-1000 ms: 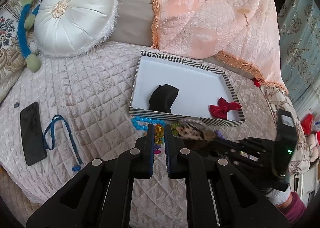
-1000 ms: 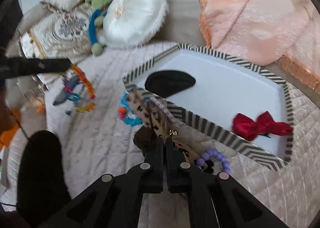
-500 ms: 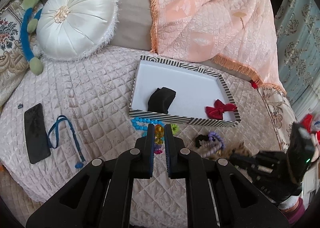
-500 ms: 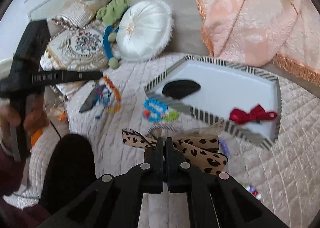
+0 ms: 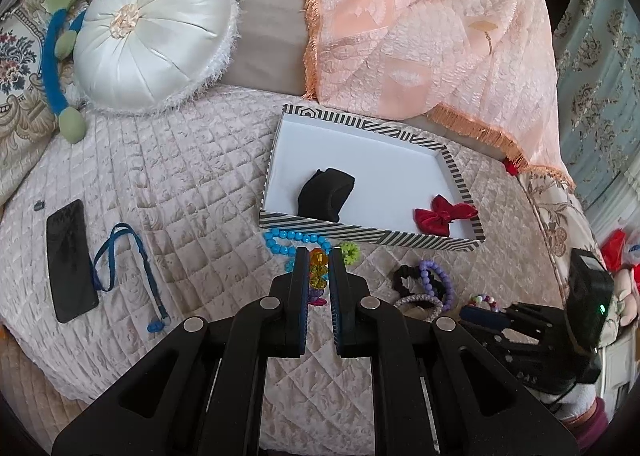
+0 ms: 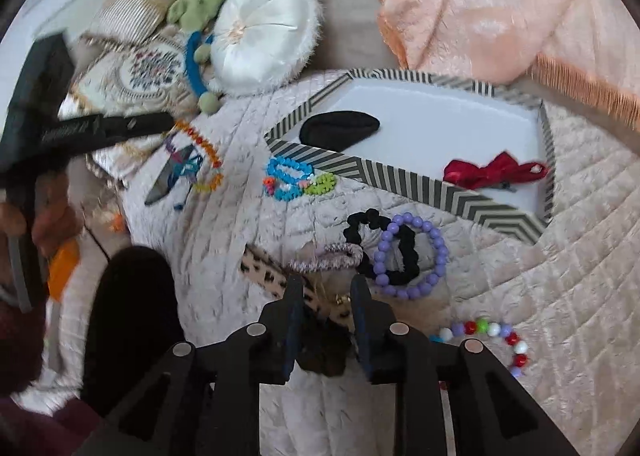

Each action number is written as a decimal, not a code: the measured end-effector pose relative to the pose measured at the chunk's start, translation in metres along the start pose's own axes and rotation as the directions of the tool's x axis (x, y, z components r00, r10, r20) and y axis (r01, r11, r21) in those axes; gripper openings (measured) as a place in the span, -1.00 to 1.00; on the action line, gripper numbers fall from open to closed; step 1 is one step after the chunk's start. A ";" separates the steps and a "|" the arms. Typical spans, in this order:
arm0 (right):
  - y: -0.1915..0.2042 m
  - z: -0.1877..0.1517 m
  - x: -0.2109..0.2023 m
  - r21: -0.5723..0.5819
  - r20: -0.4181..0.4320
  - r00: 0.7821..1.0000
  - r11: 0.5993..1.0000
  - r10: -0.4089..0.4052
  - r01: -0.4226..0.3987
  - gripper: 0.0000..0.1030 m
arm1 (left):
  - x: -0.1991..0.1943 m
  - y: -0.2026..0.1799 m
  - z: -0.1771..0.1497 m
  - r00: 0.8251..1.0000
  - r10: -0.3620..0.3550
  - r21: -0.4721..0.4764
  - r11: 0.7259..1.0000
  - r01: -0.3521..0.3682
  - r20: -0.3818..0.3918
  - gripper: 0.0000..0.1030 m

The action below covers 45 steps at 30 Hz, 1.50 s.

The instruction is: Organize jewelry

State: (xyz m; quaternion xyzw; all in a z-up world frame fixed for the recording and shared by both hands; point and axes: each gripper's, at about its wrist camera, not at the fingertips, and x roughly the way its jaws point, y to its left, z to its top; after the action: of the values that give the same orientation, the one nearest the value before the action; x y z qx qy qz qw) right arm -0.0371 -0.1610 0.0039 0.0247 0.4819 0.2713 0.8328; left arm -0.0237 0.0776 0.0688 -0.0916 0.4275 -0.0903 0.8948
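Left wrist view: your left gripper (image 5: 319, 256) clamps colorful bead strand (image 5: 317, 262), just before striped tray (image 5: 366, 238) on bed (image 5: 180, 183).
Right wrist view: your right gripper (image 6: 326, 286) parted, leopard bow (image 6: 268, 274) lying loose between fingers, beside purple bracelet (image 6: 412, 252).

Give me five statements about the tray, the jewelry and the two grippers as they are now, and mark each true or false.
1. The red bow lies inside the striped tray. True.
2. The purple bead bracelet lies inside the tray. False: it lies on the quilt in front of the tray, overlapping a black scrunchie.
3. The right gripper has its jaws apart, with the leopard-print bow lying under them. True.
4. The left gripper is clamped on the blue bead bracelet. False: that bracelet lies on the quilt by the tray; a colourful bead strand shows between the jaws.
5. The tray holds only one item. False: a black item is there as well as the red bow.
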 end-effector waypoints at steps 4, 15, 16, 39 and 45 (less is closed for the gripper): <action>-0.015 0.005 0.013 0.135 -0.010 0.998 0.989 0.066 -0.064 -0.54 | 0.003 0.003 0.001 1.000 0.001 -0.010 1.000 -0.001 -0.005 -0.84; -0.021 0.016 0.039 0.249 -0.009 0.988 0.957 0.154 -0.147 -0.84 | 0.010 0.004 0.001 1.000 0.008 -0.011 1.000 -0.008 -0.020 -0.84; -0.016 0.020 0.035 0.232 0.017 0.988 0.960 0.154 -0.154 -0.84 | 0.010 0.004 0.001 1.000 0.008 -0.010 1.000 -0.008 -0.019 -0.84; -0.032 0.074 -0.032 0.181 0.214 0.971 0.972 0.106 -0.146 -0.85 | 0.035 -0.047 0.056 1.000 0.027 0.104 0.994 -0.025 -0.012 -0.84; -0.050 0.082 -0.032 0.186 0.205 0.977 0.978 0.057 -0.096 -0.85 | 0.054 -0.057 0.069 0.999 0.044 0.129 0.991 -0.040 -0.026 -0.84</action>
State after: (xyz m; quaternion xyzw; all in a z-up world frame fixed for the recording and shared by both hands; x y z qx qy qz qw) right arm 0.0388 -0.2008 0.0582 0.1518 0.4194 0.2509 0.8591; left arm 0.0590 0.0152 0.0843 -0.0237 0.4353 -0.1000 0.8944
